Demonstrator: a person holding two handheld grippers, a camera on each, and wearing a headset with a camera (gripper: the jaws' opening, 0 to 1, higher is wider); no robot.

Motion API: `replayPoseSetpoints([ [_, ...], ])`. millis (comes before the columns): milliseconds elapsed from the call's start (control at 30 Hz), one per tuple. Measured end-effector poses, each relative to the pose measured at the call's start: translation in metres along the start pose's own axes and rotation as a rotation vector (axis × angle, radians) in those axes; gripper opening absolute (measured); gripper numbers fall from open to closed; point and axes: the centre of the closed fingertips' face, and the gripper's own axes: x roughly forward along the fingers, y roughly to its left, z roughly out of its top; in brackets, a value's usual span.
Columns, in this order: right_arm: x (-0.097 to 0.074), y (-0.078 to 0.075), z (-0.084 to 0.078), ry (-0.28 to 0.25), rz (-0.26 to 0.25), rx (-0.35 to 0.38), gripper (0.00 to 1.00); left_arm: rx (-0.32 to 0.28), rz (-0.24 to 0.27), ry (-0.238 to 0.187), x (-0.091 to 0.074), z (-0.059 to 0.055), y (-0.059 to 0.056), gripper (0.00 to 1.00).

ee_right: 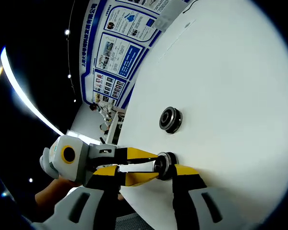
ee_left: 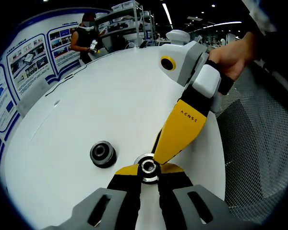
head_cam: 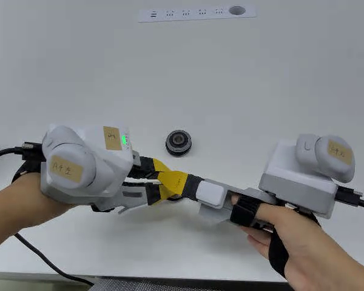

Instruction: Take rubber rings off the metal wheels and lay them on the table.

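While the left gripper pinches the small black-ringed metal wheel between its tips, the right gripper straddles it with spread jaws, apparently starting the peel, which next needs a tip hooked under the rubber ring.

lab hall | blue wall posters | storage shelves | ceiling strip lights
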Motion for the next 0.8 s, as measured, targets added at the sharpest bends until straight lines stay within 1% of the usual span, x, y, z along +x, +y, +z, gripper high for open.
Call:
replayPoseSetpoints([
  [133, -0.001, 0.000, 0.001, -0.010, 0.015, 0.017, 0.44, -0.002, 0.001, -0.002, 0.000, 0.001, -0.001, 0.13],
  [300, -0.001, 0.001, 0.001, -0.006, 0.017, 0.001, 0.43, -0.003, 0.001, -0.002, 0.000, 0.001, -0.001, 0.13],
  [433, -0.002, 0.001, 0.001, -0.008, 0.021, 0.002, 0.41, -0.003, 0.001, -0.002, 0.000, 0.001, -0.001, 0.13],
  [667, -0.002, -0.008, 0.001, -0.002, -0.001, -0.001, 0.30, -0.002, 0.001, -0.001, -0.001, 0.001, -0.001, 0.13],
  [800, -0.002, -0.018, 0.001, 0.000, -0.029, 0.030, 0.20, -0.002, 0.000, -0.001, -0.001, 0.001, -0.001, 0.13],
])
